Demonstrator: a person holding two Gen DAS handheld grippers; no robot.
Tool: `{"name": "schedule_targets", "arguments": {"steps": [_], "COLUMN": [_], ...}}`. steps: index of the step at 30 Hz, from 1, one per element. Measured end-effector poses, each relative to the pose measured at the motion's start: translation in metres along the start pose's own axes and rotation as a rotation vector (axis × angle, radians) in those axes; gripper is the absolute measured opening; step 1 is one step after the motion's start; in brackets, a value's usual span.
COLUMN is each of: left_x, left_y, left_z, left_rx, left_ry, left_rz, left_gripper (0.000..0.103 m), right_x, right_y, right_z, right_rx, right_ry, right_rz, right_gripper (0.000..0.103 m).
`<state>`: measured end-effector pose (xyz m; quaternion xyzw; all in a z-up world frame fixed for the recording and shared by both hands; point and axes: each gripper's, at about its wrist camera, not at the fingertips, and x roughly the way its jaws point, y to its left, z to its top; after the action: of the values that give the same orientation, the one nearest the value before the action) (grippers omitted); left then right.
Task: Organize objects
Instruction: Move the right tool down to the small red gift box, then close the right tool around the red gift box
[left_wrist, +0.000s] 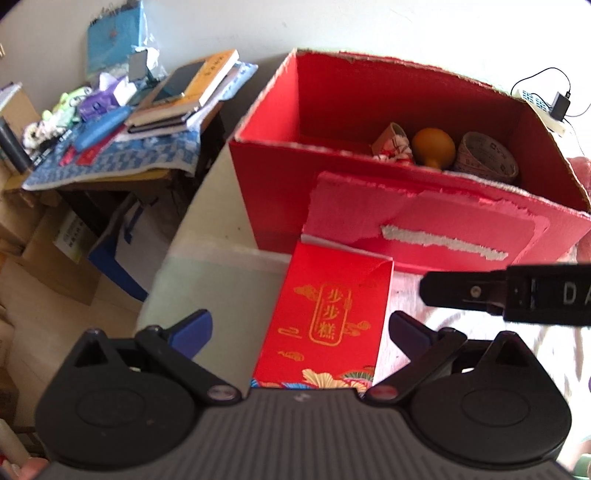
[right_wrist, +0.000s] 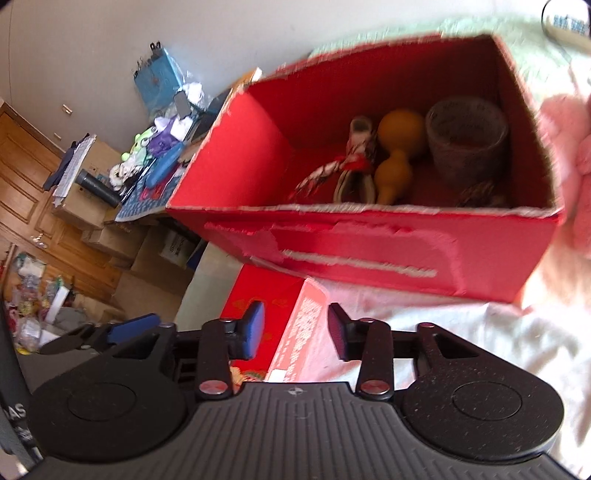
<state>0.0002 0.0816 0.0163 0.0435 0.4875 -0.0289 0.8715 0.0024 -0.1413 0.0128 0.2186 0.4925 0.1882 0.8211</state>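
Note:
A small red gift box with gold characters (left_wrist: 325, 317) lies on the table in front of a large open red carton (left_wrist: 277, 192). My left gripper (left_wrist: 301, 330) is open, its blue fingers on either side of the small box, not touching it. My right gripper (right_wrist: 295, 330) is open above the small box's right edge (right_wrist: 295, 325). The carton (right_wrist: 369, 254) holds an orange gourd (right_wrist: 397, 155), a patterned cup (right_wrist: 465, 144) and a red-and-white cloth item (right_wrist: 351, 166). The right gripper's body (left_wrist: 517, 295) shows in the left wrist view.
A pink plush thing (right_wrist: 569, 166) sits right of the carton on a pale cloth (right_wrist: 461, 332). A cluttered side table with books (left_wrist: 181, 96) stands to the left. Cardboard boxes (left_wrist: 48, 251) lie on the floor. A power strip (left_wrist: 543, 107) is behind the carton.

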Motion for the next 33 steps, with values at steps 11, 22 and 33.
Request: {"name": "schedule_targets", "arguments": {"steps": [11,22,33], "left_x": [0.027,0.055,0.066], "left_y": [0.003,0.002,0.003], "left_z": [-0.006,-0.005,-0.004], "left_rx": [0.038,0.087,0.089], "left_ry": [0.055,0.126,0.164], "left_rz": [-0.090,-0.167,-0.186], "left_gripper": [0.101,0.101,0.086], "right_x": [0.033,0.058,0.060], "right_y": [0.003,0.004,-0.004], "right_z": [-0.002,0.003,0.006], "right_rx": [0.042,0.053,0.051], "right_ry": [0.099,0.168,0.200], "right_rz": [-0.003,-0.016,0.005], "right_gripper": [0.048,0.053,0.057]}}
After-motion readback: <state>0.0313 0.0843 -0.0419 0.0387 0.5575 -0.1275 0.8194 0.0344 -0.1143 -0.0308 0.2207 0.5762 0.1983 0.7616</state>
